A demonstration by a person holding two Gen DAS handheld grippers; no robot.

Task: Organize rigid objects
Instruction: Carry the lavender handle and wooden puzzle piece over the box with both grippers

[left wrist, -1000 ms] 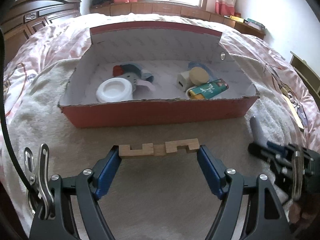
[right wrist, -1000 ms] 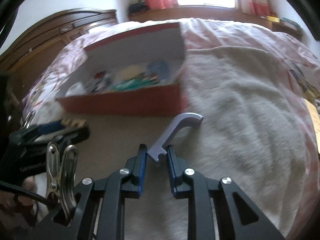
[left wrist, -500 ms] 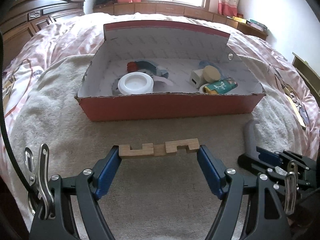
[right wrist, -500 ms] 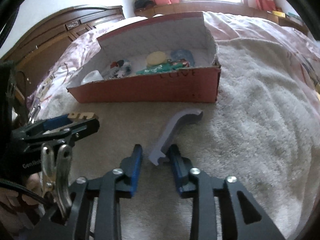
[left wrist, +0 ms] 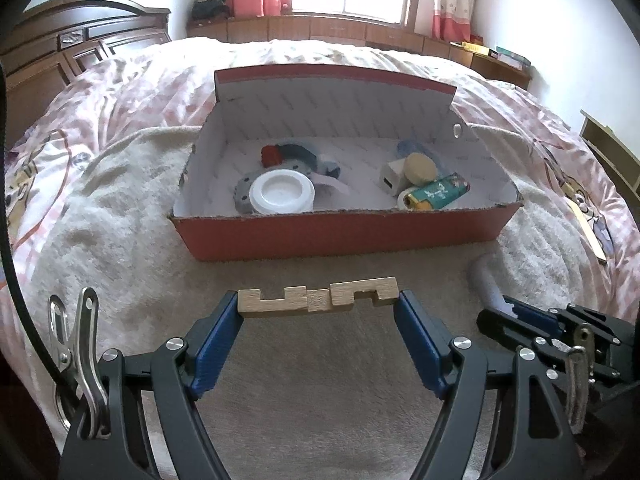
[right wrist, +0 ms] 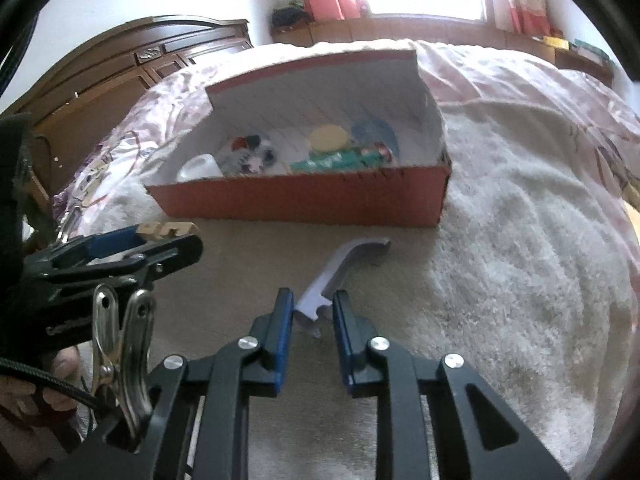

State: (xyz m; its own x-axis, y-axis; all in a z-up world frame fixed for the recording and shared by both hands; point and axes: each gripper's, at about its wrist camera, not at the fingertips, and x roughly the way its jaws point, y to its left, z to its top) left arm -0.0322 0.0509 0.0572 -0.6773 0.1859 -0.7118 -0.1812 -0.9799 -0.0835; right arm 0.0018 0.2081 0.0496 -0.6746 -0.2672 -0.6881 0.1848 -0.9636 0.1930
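Observation:
My left gripper is shut on a notched wooden puzzle piece, held end to end above the blanket, in front of the red cardboard box. It also shows in the right wrist view. My right gripper has its jaws on either side of the near end of a pale purple curved plastic piece lying on the blanket; small gaps show beside it. The box holds a white lid, a green tube, a round tan disc and other small items.
A fluffy cream blanket covers the bed, over a pink patterned quilt. A dark wooden headboard stands at left. A window ledge with curtains is behind. A wooden strip lies at the right.
Both grippers have pulled back from the box, which looks smaller and farther. The right gripper's jaws have opened slightly around the purple piece, which now lies on the blanket.

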